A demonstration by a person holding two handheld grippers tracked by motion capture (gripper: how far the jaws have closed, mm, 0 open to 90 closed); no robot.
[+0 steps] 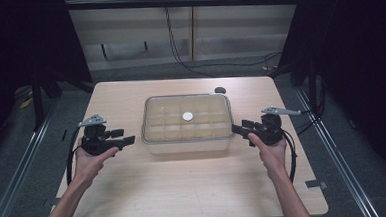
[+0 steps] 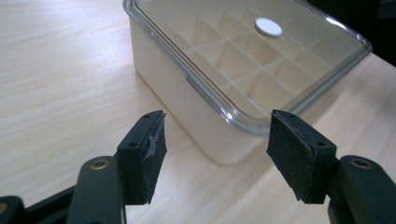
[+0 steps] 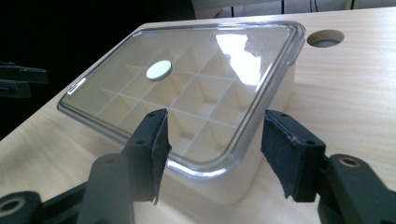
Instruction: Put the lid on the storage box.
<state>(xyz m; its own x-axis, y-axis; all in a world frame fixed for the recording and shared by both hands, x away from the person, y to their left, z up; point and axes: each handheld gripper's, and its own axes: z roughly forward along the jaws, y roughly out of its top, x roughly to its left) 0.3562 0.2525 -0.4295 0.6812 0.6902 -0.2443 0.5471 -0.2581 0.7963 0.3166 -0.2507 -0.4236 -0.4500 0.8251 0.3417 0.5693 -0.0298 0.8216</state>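
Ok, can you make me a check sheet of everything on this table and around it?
Surface: pale wooden table, with a round hole near the far edge.
Job's things: cream box with divided compartments, under a clear lid with a white round disc in its middle; lid is on.
Clutter: nothing seen.
Grippers: left gripper at the box's left side, jaws open, nothing between them; right gripper at its right side, jaws open, nothing held.
Cables: a black cable trails from each gripper; more run along the floor behind the table.
Surroundings: grey floor, pale wall panels, dark curtains at both sides.
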